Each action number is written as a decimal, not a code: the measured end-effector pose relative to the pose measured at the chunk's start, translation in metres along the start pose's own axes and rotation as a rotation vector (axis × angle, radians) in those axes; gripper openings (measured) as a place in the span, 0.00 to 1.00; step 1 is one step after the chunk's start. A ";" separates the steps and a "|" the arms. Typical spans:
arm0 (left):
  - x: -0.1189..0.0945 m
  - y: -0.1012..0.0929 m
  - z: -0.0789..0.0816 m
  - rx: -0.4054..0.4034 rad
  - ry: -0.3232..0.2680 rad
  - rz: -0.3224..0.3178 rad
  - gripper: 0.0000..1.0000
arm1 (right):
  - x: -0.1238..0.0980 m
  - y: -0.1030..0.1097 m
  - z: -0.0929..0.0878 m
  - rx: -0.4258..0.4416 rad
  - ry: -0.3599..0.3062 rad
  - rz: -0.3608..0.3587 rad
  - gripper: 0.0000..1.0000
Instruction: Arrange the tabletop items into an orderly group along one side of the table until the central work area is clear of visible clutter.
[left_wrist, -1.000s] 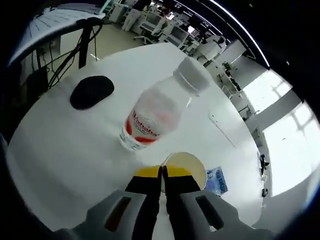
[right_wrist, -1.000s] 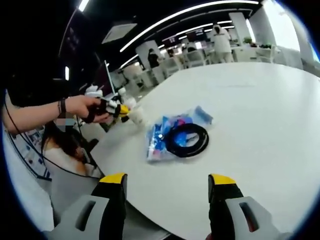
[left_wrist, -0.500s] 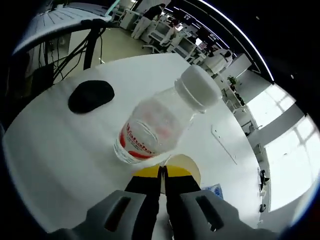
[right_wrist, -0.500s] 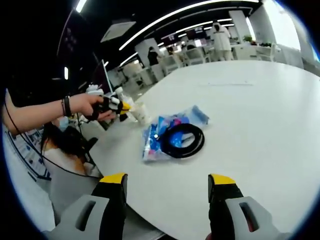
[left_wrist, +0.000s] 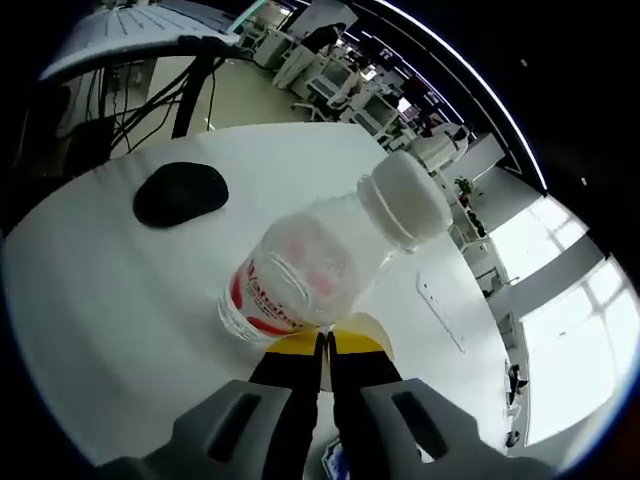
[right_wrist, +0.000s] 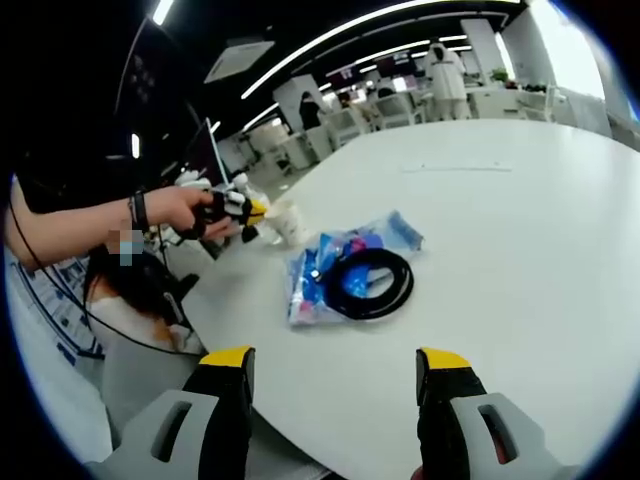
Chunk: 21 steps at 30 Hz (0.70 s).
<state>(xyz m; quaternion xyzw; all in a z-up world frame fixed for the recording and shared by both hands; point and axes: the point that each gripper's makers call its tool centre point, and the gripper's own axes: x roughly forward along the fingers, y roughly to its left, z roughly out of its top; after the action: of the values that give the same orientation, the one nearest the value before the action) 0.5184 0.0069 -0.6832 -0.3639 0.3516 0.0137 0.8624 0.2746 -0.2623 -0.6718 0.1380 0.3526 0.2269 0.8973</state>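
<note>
White, smooth tabletop (right_wrist: 520, 230) fills my feeds. Left gripper (left_wrist: 324, 345) pinches a pale round cup (left_wrist: 372, 328) — clear ribbed bottle (left_wrist: 315, 265) just beyond, black oval pad (left_wrist: 181, 192) far left. Right gripper (right_wrist: 336, 364) gapes wide; glossy cable coil (right_wrist: 368, 283) on crinkly blue packet (right_wrist: 318, 272).

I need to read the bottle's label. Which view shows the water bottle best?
The left gripper view: the water bottle sits close ahead of the shut left gripper, its red label and white cap plain. In the right gripper view it is small and partly hidden beside the hand.

bottle (left_wrist: 310, 270): clear, red label, white cap | pouch (right_wrist: 335, 262): blue | cable (right_wrist: 370, 282): black
</note>
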 end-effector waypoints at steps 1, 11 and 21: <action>0.000 -0.001 0.000 0.000 0.000 -0.005 0.00 | 0.000 0.000 0.000 0.000 -0.001 0.002 0.66; -0.006 -0.001 -0.007 0.004 0.036 -0.027 0.09 | 0.003 0.003 0.003 -0.001 -0.013 0.008 0.66; -0.026 0.009 -0.011 0.063 0.053 -0.036 0.11 | 0.001 0.007 0.001 -0.006 -0.022 0.013 0.66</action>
<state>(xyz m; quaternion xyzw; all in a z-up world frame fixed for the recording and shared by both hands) 0.4894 0.0128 -0.6782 -0.3431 0.3680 -0.0224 0.8639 0.2737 -0.2559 -0.6683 0.1401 0.3413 0.2323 0.9000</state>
